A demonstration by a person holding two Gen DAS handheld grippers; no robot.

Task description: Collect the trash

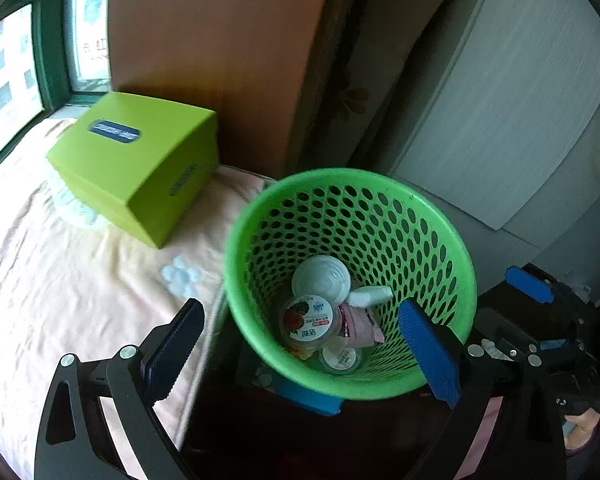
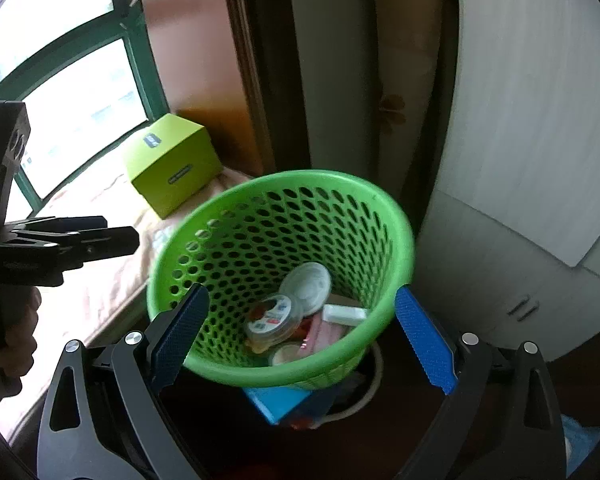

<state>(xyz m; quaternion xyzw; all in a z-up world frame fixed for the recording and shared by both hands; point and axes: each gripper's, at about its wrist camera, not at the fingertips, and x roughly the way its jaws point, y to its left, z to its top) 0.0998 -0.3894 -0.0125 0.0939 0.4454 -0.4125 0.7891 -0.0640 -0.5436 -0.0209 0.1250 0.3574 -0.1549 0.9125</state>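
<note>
Trash (image 1: 320, 320) already lying in the green basket (image 1: 456, 248) beside the bed (image 1: 60, 280), left gripper (image 1: 300, 344) and right gripper (image 2: 300, 340) both wide open and empty, apparently little left to collect.

left gripper (image 1: 300, 344) jaws spread wide, right gripper (image 2: 304, 334) likewise agape, both empty

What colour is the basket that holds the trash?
Bright green, with a wall full of holes. The basket shows best in the left wrist view.
</note>
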